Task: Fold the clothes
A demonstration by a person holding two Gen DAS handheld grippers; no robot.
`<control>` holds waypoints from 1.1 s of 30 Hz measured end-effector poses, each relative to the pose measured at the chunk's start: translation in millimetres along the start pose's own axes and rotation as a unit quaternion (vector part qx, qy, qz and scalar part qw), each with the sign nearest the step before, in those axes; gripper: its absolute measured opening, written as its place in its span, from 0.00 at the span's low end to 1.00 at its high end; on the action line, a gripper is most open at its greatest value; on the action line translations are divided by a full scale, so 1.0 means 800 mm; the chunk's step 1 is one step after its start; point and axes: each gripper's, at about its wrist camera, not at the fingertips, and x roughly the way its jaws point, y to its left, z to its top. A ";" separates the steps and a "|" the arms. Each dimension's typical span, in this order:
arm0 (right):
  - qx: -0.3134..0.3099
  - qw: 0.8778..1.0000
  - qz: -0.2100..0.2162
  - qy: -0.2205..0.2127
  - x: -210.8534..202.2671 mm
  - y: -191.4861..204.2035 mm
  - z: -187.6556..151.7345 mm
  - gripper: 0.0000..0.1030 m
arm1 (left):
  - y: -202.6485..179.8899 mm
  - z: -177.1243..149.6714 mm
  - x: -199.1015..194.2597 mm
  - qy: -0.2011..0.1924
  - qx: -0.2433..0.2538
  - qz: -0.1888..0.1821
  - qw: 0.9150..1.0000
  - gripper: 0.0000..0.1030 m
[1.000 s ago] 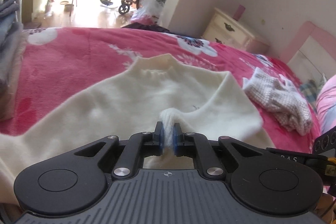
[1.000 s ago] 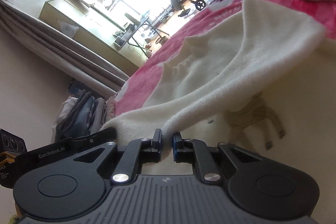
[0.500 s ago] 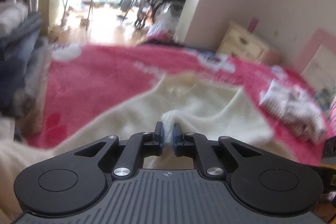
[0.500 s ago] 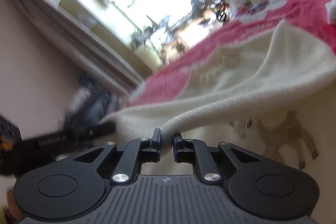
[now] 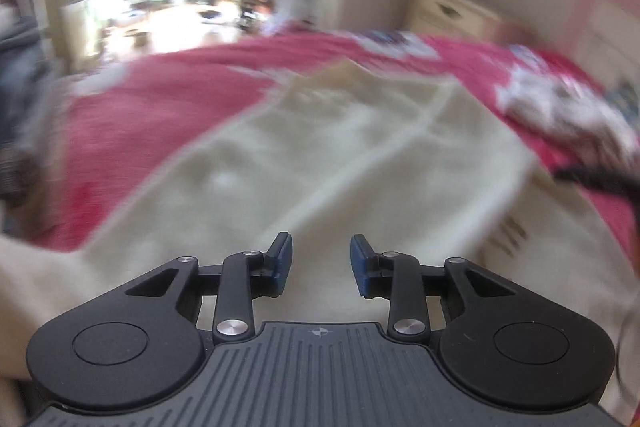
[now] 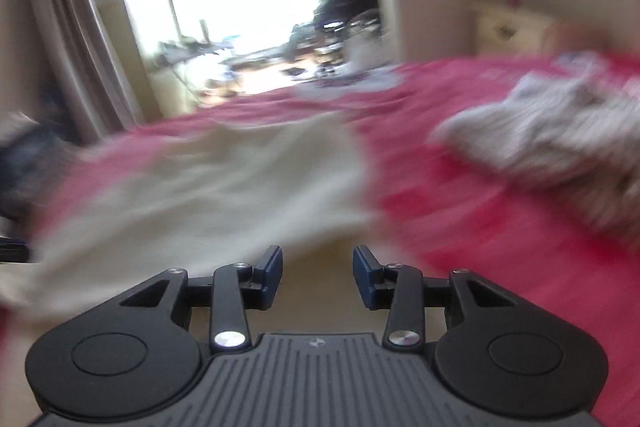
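Now release step: left gripper (image 5: 321,261) fingers opening, nothing between; right gripper (image 6: 317,277) likewise. Cream sweater (image 5: 320,155) lies mid-frame on red bed (image 5: 160,99), fold apparently laid. Next likely: regrip fresh edge.

A soft, fleecy cream cloth is seen in the sweater (image 5: 360,163), its nap matt and slightly fuzzy. The bedspread (image 5: 168,107) is shown as a matt red plush cloth. The left gripper (image 5: 321,263) and the right gripper (image 6: 317,277) are made of matt black plastic with ribbed housings and bright metal pivot screws; their jaws are faced with blue rubbery pads. A crumpled checked woven cloth (image 6: 552,143) is blurred. The nightstand (image 5: 452,13) appears as cream-painted wood.
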 end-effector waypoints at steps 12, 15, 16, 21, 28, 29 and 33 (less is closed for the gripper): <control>-0.002 1.000 0.000 0.008 0.063 -0.057 0.005 0.33 | -0.054 -0.010 0.055 0.021 0.055 -0.020 0.998 0.31; 0.036 0.999 0.027 0.018 0.072 -0.088 -0.004 0.37 | -0.052 -0.014 0.058 0.021 0.049 -0.023 0.998 0.31; 0.048 0.998 0.040 0.018 0.072 -0.096 -0.003 0.38 | -0.051 -0.014 0.057 0.020 0.044 -0.026 0.998 0.31; 0.091 0.991 0.091 0.041 0.061 -0.122 0.002 0.43 | -0.047 -0.015 0.048 0.021 0.022 -0.044 0.999 0.31; -0.014 0.998 0.059 -0.010 -0.013 -0.074 0.045 0.41 | -0.031 -0.006 0.025 0.015 -0.005 -0.059 0.998 0.31; -0.018 0.998 0.060 -0.029 -0.013 -0.064 0.055 0.38 | -0.029 -0.003 0.023 0.009 -0.009 -0.055 0.998 0.31; -0.029 0.995 0.075 -0.066 0.026 -0.023 0.085 0.34 | -0.023 -0.002 0.032 0.008 -0.023 -0.035 0.999 0.32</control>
